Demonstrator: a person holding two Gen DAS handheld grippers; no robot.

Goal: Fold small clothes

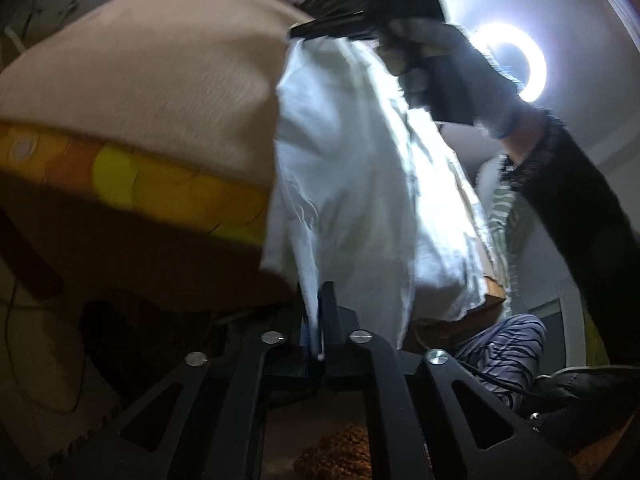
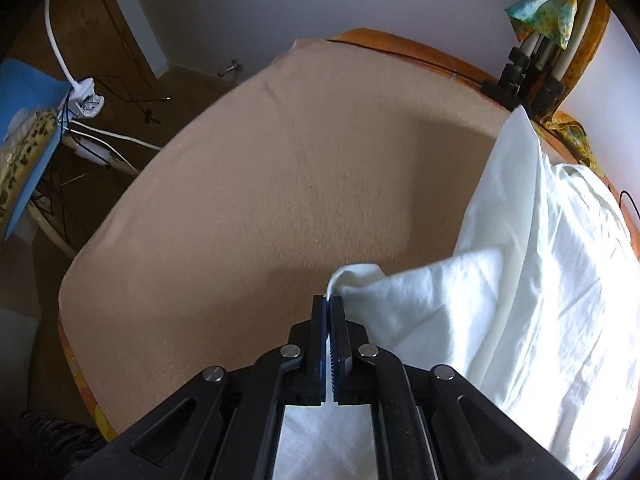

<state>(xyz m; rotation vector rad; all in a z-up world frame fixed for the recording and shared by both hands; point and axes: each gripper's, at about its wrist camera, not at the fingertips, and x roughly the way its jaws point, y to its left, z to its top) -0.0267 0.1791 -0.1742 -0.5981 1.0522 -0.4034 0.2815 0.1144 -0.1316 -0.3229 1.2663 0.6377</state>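
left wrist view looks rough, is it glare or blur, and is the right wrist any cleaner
Left wrist view: a ring light glares from behind, backlighting the white cloth and leaving the right gripper dark and motion-smeared. Right wrist view: sharper and evenly lit, with fisheye bending of the beige bed sheet and bright washout on the cloth's far right.

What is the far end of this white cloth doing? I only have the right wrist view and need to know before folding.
Observer: The left gripper is shut on the white cloth, near its lower edge.
Operator: So is the cloth resting on the bed?
Observer: In the left wrist view it hangs in the air between both grippers, beside the beige bed cover.
Operator: Which end is higher?
Observer: Yours. The right gripper is at the top, and the cloth drapes down from it.
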